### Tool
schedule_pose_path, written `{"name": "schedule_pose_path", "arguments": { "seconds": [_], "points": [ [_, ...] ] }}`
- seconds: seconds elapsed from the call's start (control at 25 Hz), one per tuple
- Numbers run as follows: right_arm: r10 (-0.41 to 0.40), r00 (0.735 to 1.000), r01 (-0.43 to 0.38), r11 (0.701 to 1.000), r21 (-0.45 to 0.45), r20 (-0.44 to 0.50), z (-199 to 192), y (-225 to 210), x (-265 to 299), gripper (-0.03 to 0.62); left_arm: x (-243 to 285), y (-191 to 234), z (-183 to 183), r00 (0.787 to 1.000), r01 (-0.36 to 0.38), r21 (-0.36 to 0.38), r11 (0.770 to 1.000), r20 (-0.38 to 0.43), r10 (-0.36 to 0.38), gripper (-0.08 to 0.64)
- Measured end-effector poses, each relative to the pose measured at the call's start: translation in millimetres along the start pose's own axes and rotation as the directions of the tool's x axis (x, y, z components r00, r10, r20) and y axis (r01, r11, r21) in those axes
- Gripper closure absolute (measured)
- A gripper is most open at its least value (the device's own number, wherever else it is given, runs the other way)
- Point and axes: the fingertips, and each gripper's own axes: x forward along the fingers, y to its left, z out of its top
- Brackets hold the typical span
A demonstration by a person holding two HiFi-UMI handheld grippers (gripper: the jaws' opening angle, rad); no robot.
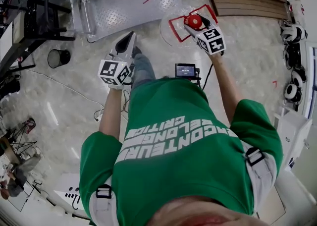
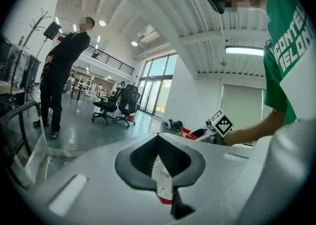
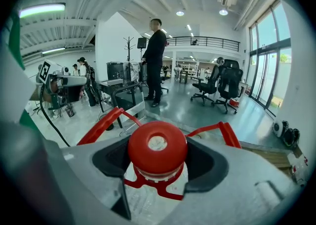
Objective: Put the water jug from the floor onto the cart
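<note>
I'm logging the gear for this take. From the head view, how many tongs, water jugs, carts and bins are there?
Tongs: 2, the left tongs and the right tongs
Water jug: 1, gripped at its red-capped neck by the right tongs
Cart: 1
Black bin: 1
Total: 5

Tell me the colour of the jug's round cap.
The round plastic cap is red; see right gripper view.
</note>
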Motion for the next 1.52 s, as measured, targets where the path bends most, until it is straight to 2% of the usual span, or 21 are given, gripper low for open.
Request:
{"name": "schedule_pose_path", "arguments": {
  "seconds": [0.56, 0.88, 1.08, 1.24, 1.52],
  "points": [
    [-0.017, 0.996, 0.023, 0.998, 0.059, -0.093, 56, -31, 104, 0.291, 76, 133, 50, 0.997, 0.068, -0.024, 0.997, -0.041, -0.069, 0.543],
    [-0.003, 0.995, 0.008, 0.999, 0.046, -0.099, 93, -50, 157, 0.291, 96, 171, 68, 0.996, 0.07, -0.043, 0.997, -0.047, -0.072, 0.543],
    [0.043, 0.994, -0.041, 0.999, 0.021, -0.104, 106, -66, 187, 0.291, 111, 177, 69, 0.998, 0.039, -0.054, 0.998, -0.056, -0.042, 0.543],
    [0.1, 0.988, -0.103, 0.994, -0.025, -0.117, 114, -77, 220, 0.291, 131, 189, 69, 0.998, -0.016, -0.053, 0.998, -0.067, 0.013, 0.543],
    [0.153, 0.972, -0.169, 0.982, -0.082, -0.176, 108, -99, 266, 0.291, 168, 204, 72, 0.994, -0.088, -0.076, 0.993, -0.065, 0.083, 0.543]
  ]
}}
